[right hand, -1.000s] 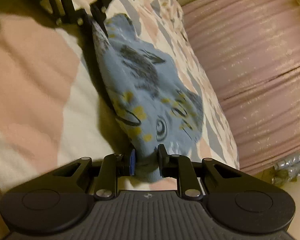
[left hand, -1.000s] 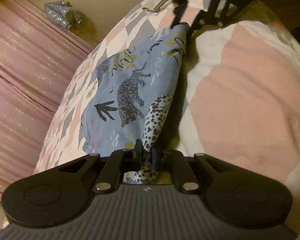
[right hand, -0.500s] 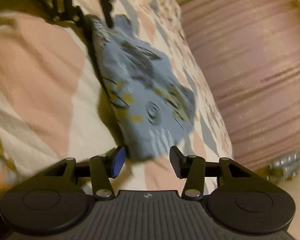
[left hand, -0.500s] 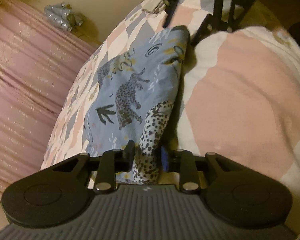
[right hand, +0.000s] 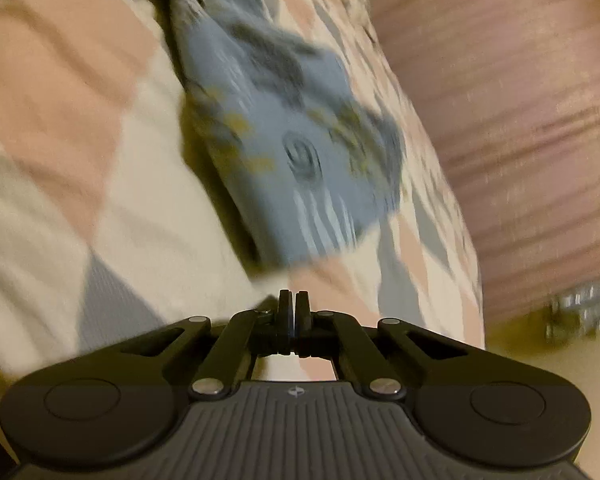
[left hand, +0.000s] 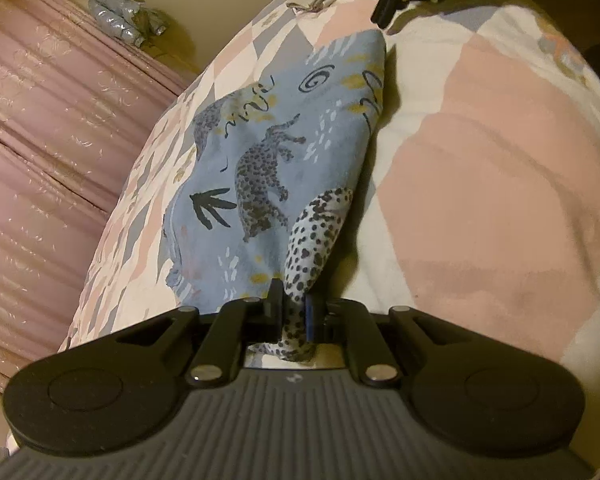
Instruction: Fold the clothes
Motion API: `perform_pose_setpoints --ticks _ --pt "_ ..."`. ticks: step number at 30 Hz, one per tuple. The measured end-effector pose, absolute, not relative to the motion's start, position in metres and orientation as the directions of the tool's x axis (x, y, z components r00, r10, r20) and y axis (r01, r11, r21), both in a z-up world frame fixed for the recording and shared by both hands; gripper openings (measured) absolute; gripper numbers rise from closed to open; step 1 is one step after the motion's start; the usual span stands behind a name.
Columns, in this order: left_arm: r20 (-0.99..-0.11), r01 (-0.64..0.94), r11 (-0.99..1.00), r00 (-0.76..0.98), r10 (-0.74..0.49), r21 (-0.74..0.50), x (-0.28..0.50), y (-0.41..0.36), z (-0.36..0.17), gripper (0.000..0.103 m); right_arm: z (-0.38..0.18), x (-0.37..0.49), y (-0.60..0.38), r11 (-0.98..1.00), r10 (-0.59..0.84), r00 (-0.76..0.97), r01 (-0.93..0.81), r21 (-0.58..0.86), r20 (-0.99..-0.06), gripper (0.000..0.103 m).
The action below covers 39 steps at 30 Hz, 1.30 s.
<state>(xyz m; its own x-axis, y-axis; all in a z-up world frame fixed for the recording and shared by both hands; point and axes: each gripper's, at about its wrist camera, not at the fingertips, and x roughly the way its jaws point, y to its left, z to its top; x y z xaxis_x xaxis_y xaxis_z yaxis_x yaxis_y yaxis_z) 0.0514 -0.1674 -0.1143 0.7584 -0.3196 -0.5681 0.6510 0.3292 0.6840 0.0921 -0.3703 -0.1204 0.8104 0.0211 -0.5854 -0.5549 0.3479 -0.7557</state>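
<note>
Cloth (left hand: 284, 168) of pale blue, printed with spotted cats, dark leaves and yellow flecks, is laid on a bed (left hand: 480, 184) whose cover is patterned in pink, cream and grey. In the left wrist view its long axis is seen to run from the near edge of the picture away toward the far top, where it narrows to a corner. A leopard-spotted part at the near end is clamped between the fingers of the left hand-held gripper (left hand: 292, 312), which are drawn together on the fabric. The right hand-held gripper (right hand: 292, 316) is shown with its fingers pressed together on nothing, apart from the cloth's nearest corner; it is also seen at the far end in the left wrist view, just beyond the cloth. The right wrist view is blurred. A pink pleated drape (left hand: 48, 152) is seen at the left of the bed, with a crumpled silvery bundle (left hand: 124, 12) beyond it.
</note>
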Motion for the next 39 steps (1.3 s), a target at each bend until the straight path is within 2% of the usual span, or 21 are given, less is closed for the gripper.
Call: perform_pose_setpoints --ticks 5,6,7,9,10,18,23,27,29,34,39 --pt "-0.549 0.642 0.346 0.766 -0.334 0.684 0.041 -0.166 -0.105 0.013 -0.111 0.078 -0.358 0.358 0.067 0.816 -0.556 -0.750 -0.574 0.000" --pt "-0.549 0.642 0.357 0.766 -0.334 0.679 0.040 -0.165 -0.104 0.013 -0.109 0.076 -0.355 0.360 0.076 0.818 -0.556 -0.749 -0.571 0.003" --pt "-0.552 0.645 0.368 0.764 -0.334 0.670 0.039 -0.164 -0.102 0.013 -0.108 0.073 -0.353 0.362 0.085 0.818 -0.557 -0.748 -0.568 0.014" --pt "-0.568 0.656 0.385 0.755 -0.327 0.650 0.039 -0.163 -0.102 0.013 -0.104 0.068 -0.348 0.367 0.103 0.820 -0.557 -0.745 -0.563 0.028" --pt "-0.579 0.663 0.391 0.748 -0.323 0.638 0.040 -0.163 -0.103 0.013 -0.102 0.065 -0.345 0.369 0.112 0.821 -0.557 -0.744 -0.560 0.032" --pt "-0.612 0.691 0.459 0.717 -0.334 0.558 0.043 -0.136 -0.084 0.013 -0.107 0.072 -0.334 0.377 0.111 0.801 -0.581 -0.721 -0.588 0.031" --pt "-0.567 0.662 0.612 0.727 -0.387 0.432 0.066 -0.111 -0.058 0.013 -0.096 0.069 -0.366 0.461 0.018 0.812 -0.524 -0.716 -0.583 0.031" --pt "-0.531 0.632 0.648 0.754 -0.386 0.425 0.095 -0.125 -0.054 0.013 -0.078 0.066 -0.367 0.522 0.037 0.827 -0.495 -0.695 -0.561 0.031" --pt "-0.540 0.632 0.668 0.746 -0.389 0.392 0.115 -0.131 -0.059 0.013 -0.069 0.067 -0.362 0.546 0.063 0.832 -0.490 -0.679 -0.551 0.031" --pt "-0.633 0.578 0.722 0.732 -0.252 0.381 0.154 -0.111 -0.088 0.008 -0.065 0.076 -0.332 0.541 0.150 0.823 -0.532 -0.651 -0.548 0.030" --pt "-0.624 0.525 0.764 0.753 -0.211 0.376 0.152 -0.081 -0.084 0.007 -0.070 0.090 -0.327 0.547 0.170 0.811 -0.550 -0.631 -0.560 0.029"
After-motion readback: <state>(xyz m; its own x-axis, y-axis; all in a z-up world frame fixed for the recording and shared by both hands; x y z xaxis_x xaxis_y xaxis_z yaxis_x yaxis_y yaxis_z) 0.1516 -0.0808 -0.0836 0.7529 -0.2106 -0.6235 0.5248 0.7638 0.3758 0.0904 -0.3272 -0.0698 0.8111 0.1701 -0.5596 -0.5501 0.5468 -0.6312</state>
